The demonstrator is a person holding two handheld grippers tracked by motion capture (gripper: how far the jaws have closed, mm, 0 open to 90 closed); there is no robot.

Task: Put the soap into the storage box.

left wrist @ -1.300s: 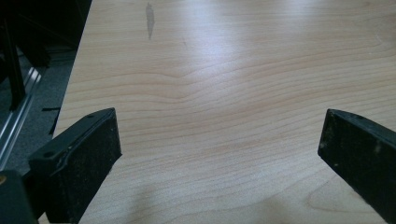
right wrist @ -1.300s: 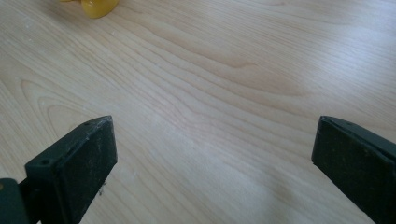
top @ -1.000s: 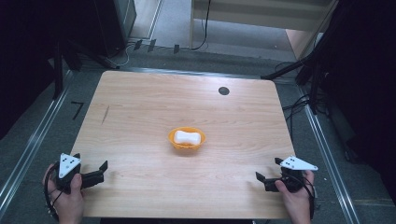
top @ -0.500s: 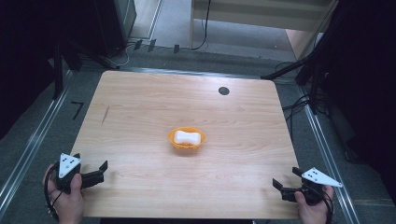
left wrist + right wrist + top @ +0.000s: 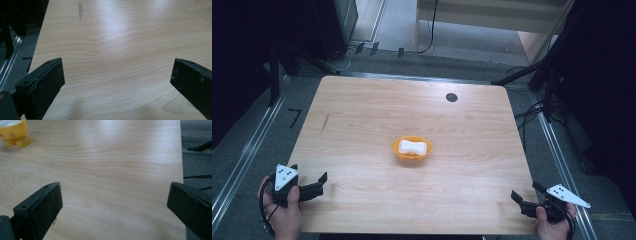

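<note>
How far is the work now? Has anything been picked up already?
Nothing looks done yet. The white soap lies in the orange dish at the table centre. The left gripper and right gripper are open with nothing between the jaws, near the front corners. Reaching and grasping are both left.

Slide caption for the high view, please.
Orange dish holding white soap mid-table; left tool and right tool open at near corners.

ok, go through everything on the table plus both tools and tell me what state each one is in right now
Orange plastic bowl: upright near the middle of the table, holding the soap.
White bar of soap: lying in the bowl, untouched.
Left tool: open, empty, at the near left corner.
Right tool: open, empty, at the near right corner.
Light wooden table: bare apart from the bowl and a small dark round mark.
</note>
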